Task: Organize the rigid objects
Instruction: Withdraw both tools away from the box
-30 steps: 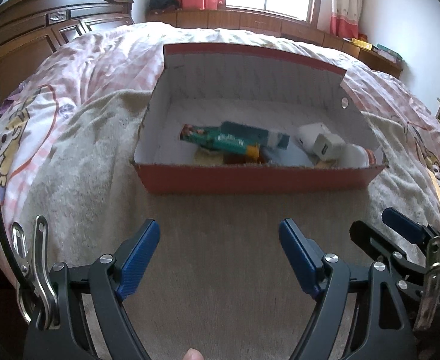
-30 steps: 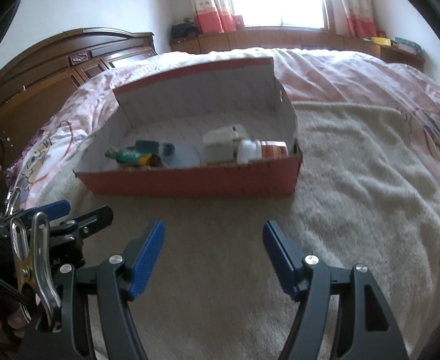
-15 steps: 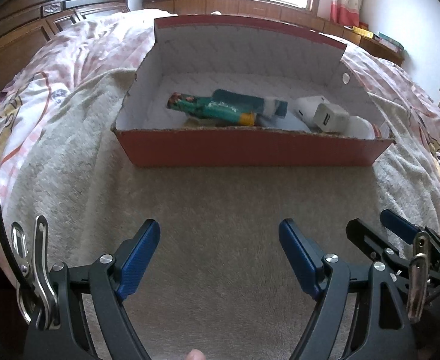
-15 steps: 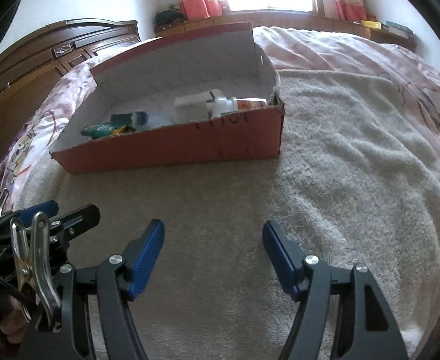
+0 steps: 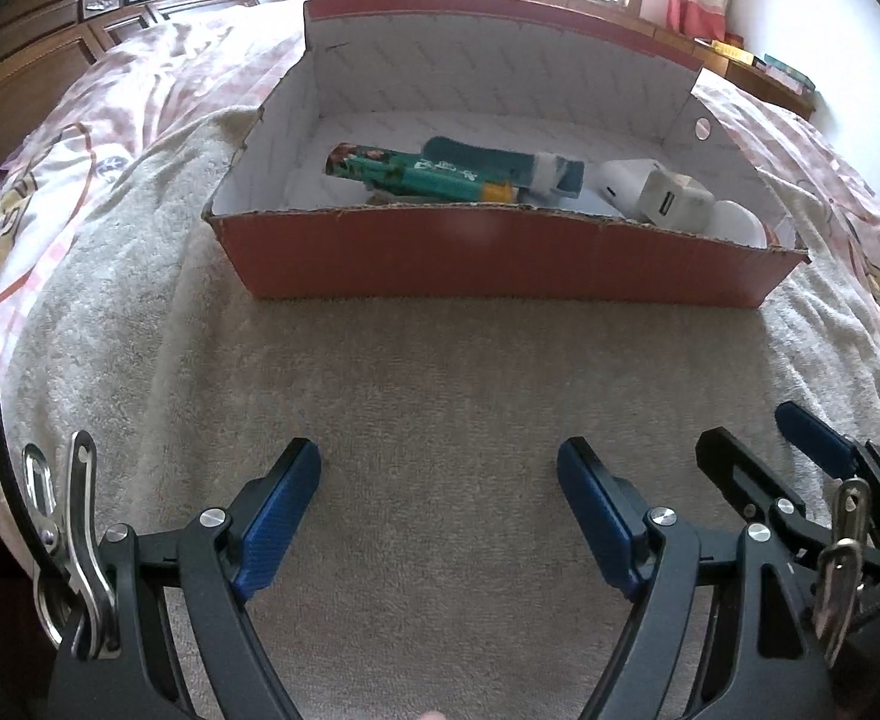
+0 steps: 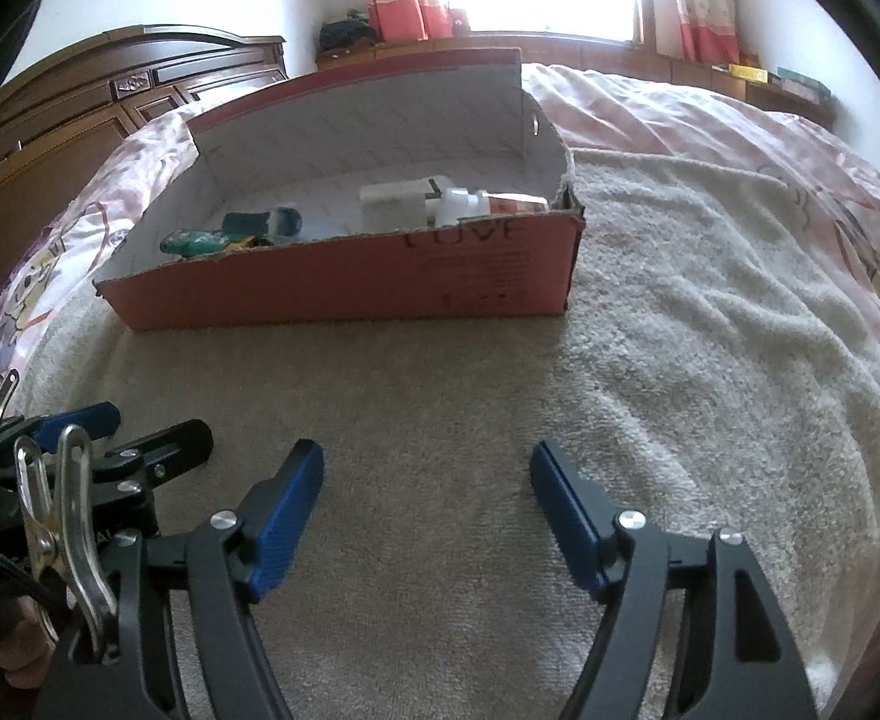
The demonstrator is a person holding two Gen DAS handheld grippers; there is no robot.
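A red cardboard box point(image 5: 500, 258) with a white inside sits on a beige towel on the bed; it also shows in the right wrist view point(image 6: 350, 282). Inside lie a green tube point(image 5: 410, 177), a teal object point(image 5: 500, 162), a white charger point(image 5: 671, 198) and a white bottle point(image 5: 737, 225). My left gripper point(image 5: 440, 480) is open and empty, low over the towel in front of the box. My right gripper point(image 6: 428, 480) is open and empty, beside the left one and to its right.
The beige towel point(image 6: 680, 300) covers a pink patterned bedspread point(image 5: 110, 120). A dark wooden headboard point(image 6: 110, 90) stands at the left. A window with pink curtains and a wooden sill point(image 6: 560, 42) lies beyond the bed.
Both grippers have sunk lower and moved nearer the box, which now looms larger. Both stay open and empty.
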